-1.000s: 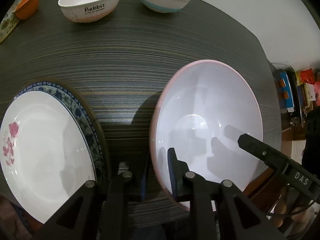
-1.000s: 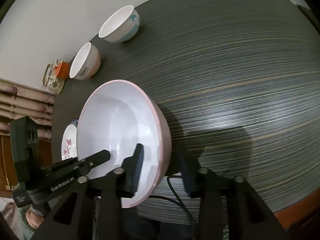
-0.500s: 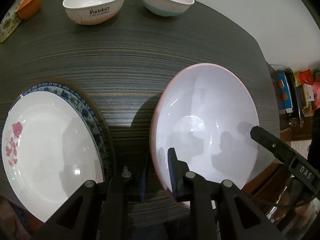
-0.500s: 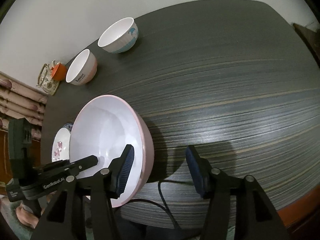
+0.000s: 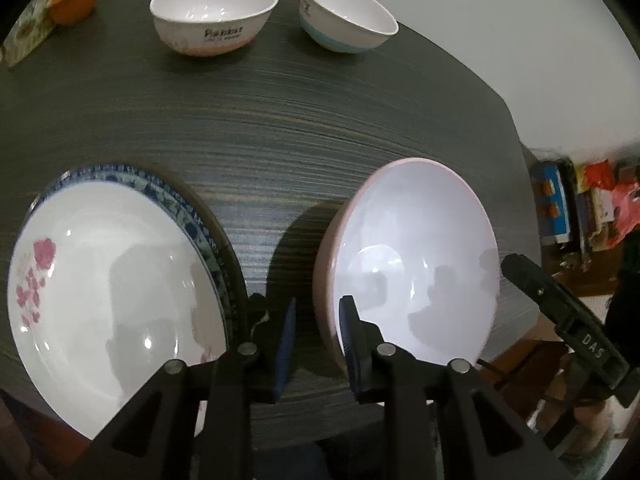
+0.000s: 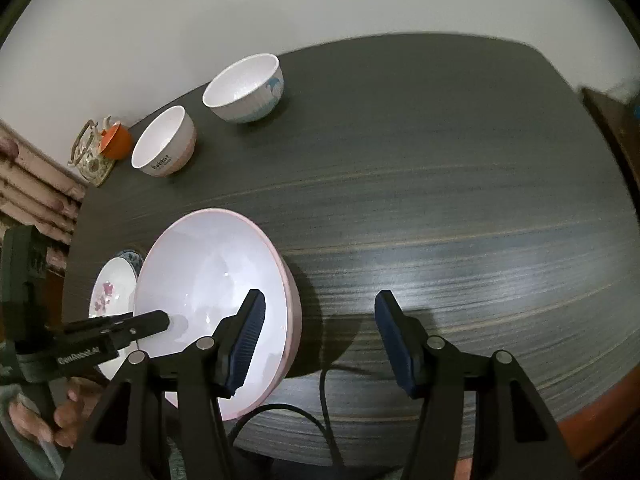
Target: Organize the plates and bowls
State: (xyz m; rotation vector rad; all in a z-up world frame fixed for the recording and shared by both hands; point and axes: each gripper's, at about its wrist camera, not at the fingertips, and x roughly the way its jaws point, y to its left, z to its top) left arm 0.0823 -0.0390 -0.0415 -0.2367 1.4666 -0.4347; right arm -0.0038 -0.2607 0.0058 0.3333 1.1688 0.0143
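Left gripper [image 5: 316, 340] jaws opening, straddling the near rim of the pink bowl [image 5: 416, 264] without pinching it. Right gripper [image 6: 320, 336] jaws opening too, nothing between them; bowl's right rim sits just left of its left pad. Floral plate [image 5: 108, 292] lies left of the left gripper on the table [image 5: 320, 128].

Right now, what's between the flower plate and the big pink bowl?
Only bare dark table separates the flower plate from the big pink bowl, seen in the left wrist view.

A wide pink bowl [image 5: 412, 264] sits upright beside stacked plates [image 5: 108, 280]; two small bowls [image 5: 214, 12] stand well apart.
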